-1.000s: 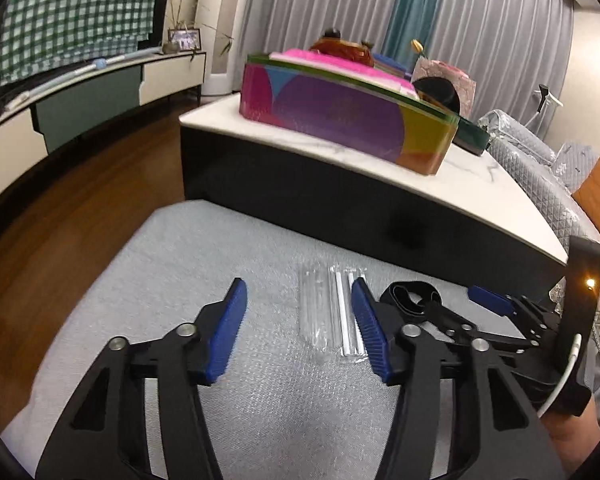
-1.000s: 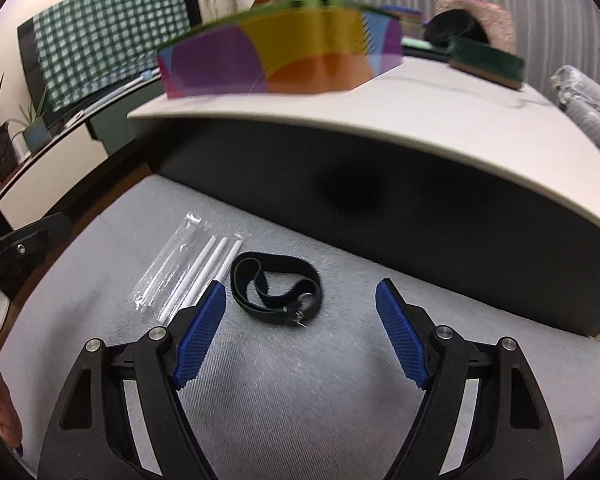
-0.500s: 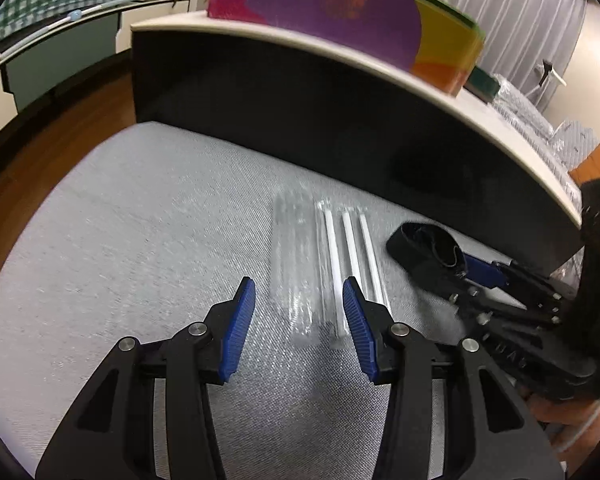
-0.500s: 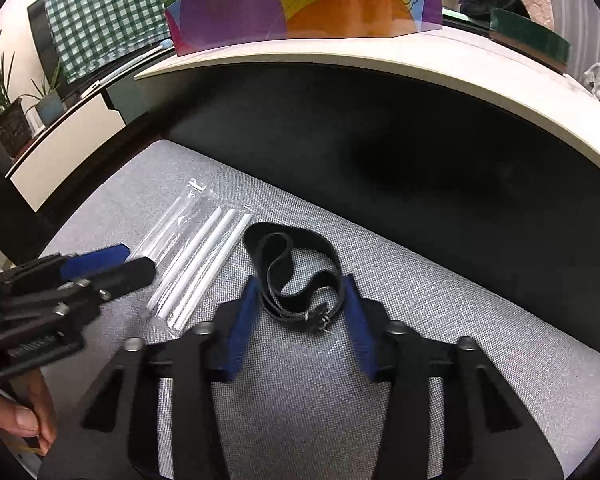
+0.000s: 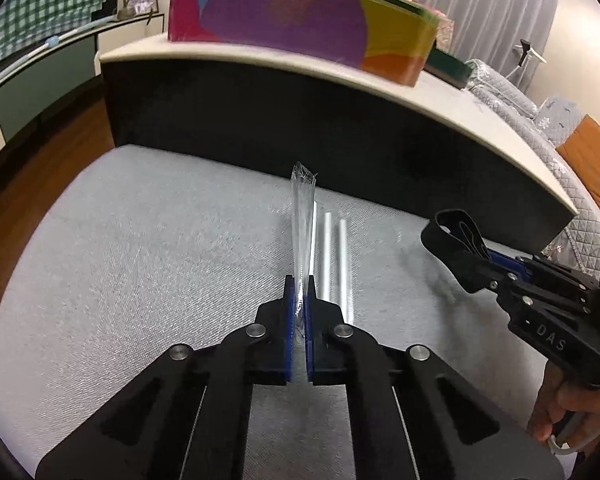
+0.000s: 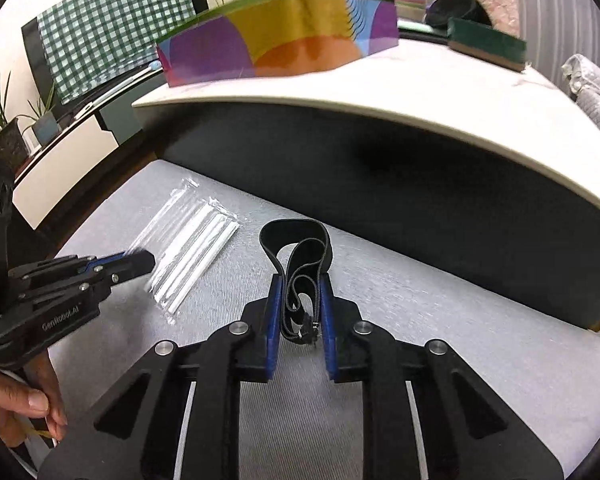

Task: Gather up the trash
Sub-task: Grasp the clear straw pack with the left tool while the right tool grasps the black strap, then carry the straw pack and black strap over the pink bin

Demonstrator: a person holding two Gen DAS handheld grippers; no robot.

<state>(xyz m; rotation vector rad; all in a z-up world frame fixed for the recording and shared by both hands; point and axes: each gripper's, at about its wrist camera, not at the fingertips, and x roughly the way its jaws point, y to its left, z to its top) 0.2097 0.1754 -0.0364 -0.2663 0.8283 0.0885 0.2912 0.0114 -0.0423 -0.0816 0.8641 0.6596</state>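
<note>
Grey fabric seat (image 5: 140,264) — white-topped table (image 6: 440,92) behind, bright box (image 5: 300,24) atop.

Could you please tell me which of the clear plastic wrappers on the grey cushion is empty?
The empty wrapper, pinched upright in the left gripper; the wrapper beside it holds white straws and lies flat.

We see a grey woven fabric seat (image 5: 140,272) stretching in front of a dark-sided table. On the grey cloth lies a clear plastic packet of white straws (image 6: 192,256), flat on the weave toward its left half. Just beside the packet sits a black elastic strap loop (image 6: 296,248), its lower end near the fabric. The white marble-look tabletop (image 6: 440,84) carries a long multicoloured box (image 6: 280,48).
</note>
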